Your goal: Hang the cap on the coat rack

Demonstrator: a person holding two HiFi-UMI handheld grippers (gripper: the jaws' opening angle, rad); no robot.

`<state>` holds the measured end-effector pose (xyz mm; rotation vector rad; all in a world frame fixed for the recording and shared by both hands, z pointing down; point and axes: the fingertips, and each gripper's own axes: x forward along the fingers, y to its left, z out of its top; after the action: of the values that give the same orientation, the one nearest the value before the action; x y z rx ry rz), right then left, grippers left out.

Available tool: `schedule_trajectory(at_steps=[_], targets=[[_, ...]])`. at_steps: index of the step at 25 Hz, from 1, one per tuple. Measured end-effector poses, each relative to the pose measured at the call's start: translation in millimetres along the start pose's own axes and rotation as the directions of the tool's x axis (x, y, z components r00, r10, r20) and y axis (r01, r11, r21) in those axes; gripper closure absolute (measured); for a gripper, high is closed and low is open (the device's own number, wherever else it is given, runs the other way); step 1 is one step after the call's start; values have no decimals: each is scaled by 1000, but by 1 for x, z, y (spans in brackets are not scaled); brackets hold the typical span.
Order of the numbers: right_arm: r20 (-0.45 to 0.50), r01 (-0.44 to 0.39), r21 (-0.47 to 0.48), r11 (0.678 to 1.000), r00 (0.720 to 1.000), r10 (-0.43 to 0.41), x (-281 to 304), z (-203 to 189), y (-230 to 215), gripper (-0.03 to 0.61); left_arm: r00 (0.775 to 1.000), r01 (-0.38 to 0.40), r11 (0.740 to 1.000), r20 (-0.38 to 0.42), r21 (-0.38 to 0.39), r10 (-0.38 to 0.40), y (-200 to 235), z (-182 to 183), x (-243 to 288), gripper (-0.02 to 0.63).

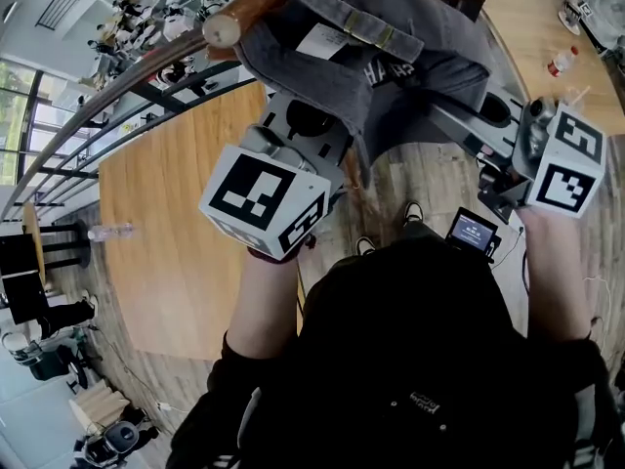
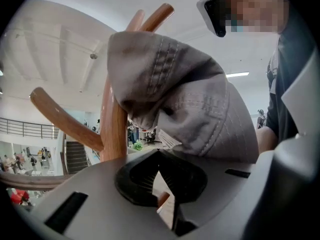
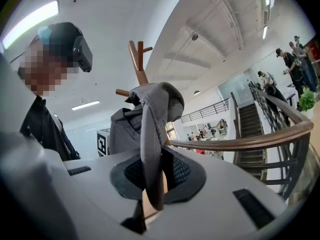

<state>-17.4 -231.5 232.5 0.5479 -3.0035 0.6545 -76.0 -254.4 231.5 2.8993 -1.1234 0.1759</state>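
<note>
A grey cap (image 1: 371, 57) is draped against the wooden coat rack, just beside one peg (image 1: 239, 16). In the left gripper view the cap (image 2: 185, 99) lies against the rack's post (image 2: 112, 129), and its lower edge comes down to the tips of my left gripper (image 2: 160, 156), which pinch it. My right gripper (image 3: 152, 159) is shut on a hanging fold of the cap (image 3: 150, 129), with the rack's top (image 3: 137, 59) behind it. In the head view both marker cubes (image 1: 264, 198) (image 1: 566, 159) sit under the cap, and the fingertips are hidden by fabric.
Below me stands a large wooden table (image 1: 176, 262) with a plastic bottle (image 1: 109, 231) on it. A curved wooden handrail (image 3: 250, 140) and stairs (image 3: 250, 116) lie to the right of the rack. My dark-clothed body fills the lower head view.
</note>
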Motion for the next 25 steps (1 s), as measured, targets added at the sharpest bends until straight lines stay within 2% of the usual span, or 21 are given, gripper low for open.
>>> schedule_trajectory(at_steps=[3,10,17,25], targets=[[-23,33,-25,999,999,-34,-2,-7,-7,538,1000,-3,1000,-22,-26,2,1,-12,5,607],[-25,44,0,999,999,-44,-1,-18,-16,537,999,-6,998,-43,-59,4,3,-27,10,607],[-66,71,-12,997,995,-72,2,-33,-27,538,998,-23,995,-60,-97,18,7,-42,8,607],[-94,93,-12,996,991,-94,20,-55,-44,537,997,-38,991,-78,-127,28,22,-73,-1,607]])
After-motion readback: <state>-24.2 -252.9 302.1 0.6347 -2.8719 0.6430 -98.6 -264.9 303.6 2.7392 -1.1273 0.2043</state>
